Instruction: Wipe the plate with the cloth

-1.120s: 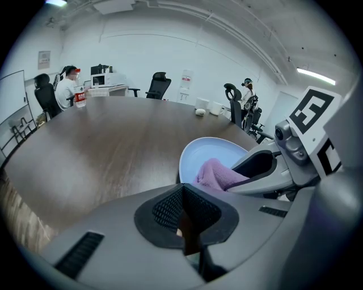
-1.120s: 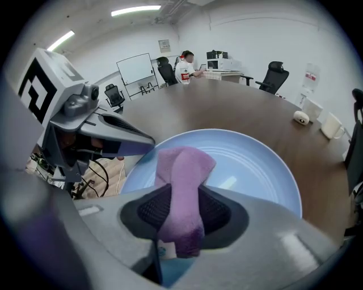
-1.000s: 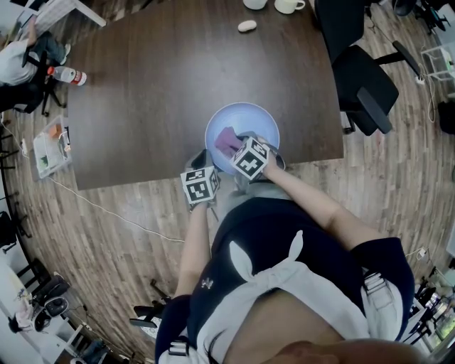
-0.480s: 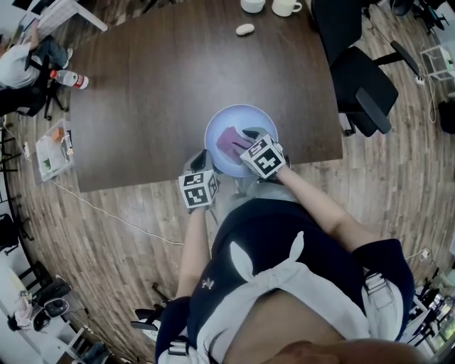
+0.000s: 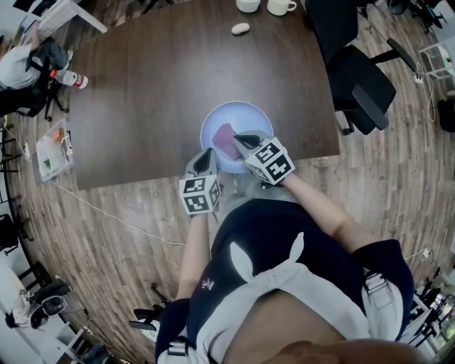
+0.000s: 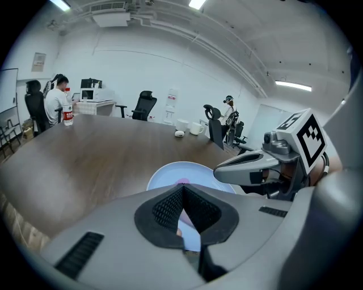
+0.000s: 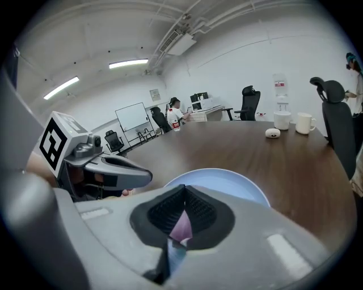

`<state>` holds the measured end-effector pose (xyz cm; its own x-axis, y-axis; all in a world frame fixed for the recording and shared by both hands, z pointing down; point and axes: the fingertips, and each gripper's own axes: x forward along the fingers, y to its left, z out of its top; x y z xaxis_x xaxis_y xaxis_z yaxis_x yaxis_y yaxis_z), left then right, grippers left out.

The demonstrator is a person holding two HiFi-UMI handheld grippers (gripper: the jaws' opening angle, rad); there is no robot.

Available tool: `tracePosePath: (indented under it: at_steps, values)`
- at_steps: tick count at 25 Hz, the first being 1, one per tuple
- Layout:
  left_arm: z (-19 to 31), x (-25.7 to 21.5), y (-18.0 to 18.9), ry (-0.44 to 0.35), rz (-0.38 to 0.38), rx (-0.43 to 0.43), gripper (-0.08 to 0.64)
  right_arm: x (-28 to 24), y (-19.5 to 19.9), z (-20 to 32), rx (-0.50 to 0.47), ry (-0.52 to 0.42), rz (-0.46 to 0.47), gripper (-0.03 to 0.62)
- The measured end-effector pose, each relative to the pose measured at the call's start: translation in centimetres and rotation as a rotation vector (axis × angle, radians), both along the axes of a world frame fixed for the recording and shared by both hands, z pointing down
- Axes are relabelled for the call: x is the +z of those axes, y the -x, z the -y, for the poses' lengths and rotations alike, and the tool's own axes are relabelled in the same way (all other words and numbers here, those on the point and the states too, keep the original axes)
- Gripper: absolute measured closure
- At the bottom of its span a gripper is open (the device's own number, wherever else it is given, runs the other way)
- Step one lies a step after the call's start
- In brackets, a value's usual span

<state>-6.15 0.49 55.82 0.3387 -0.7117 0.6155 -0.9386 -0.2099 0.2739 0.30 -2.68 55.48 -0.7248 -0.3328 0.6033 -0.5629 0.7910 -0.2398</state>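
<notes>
Right tool (image 7: 184, 191): jaws have just been closing and I read them as fully together now, pads tip to tip, nothing clamped btwn them. Through the slot behind the pads I see only the pink cloth (image 7: 181, 225) and the blue plate (image 7: 227, 182) lying below. In the head view the tool tip sits over the lower-right part of the plate, just beside the cloth's right edge. Contact w/ the cloth I can't confirm.

Left tool (image 6: 182, 190): jaws together as well, empty. The head view puts it lower left of the plate, w/ its tip near the plate's lower-left rim, over the near edge of the worktop (image 5: 163, 92). Both tools point obliquely down twd the plate.

Cloth: lies in the plate, left of ctr, fairly flat. Plate: light blue, round, stands at the worktop's near edge, approx. ctr of the head frame.

Misc. on the worktop, top of frame, well apart from the plate: white mugs (image 5: 279, 6) and a small white object (image 5: 240, 28). Black office chair (image 5: 362, 82) at upper right, standing on the wood floor (image 5: 106, 213).
</notes>
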Motion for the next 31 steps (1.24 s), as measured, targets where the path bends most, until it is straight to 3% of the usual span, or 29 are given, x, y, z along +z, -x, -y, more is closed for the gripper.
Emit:
tracePosePath:
  at_steps: [4,17,31]
  values:
    - [-1.7,-0.5,-1.2,-0.008,-0.019,0.007,0.557,-0.4,-0.4,-2.2,-0.029,0.033,0.005,0.594]
    - [-7.2,-1.8,-2.6,-0.044,-0.032,0.001,0.556,-1.6,-1.3,-7.6,-0.056,-0.036,-0.026,0.594]
    - [-9.4,-1.4,-4.4,-0.038,-0.040,0.007,0.556,-1.5,-3.1,-9.3,-0.060,-0.061,-0.050,0.594]
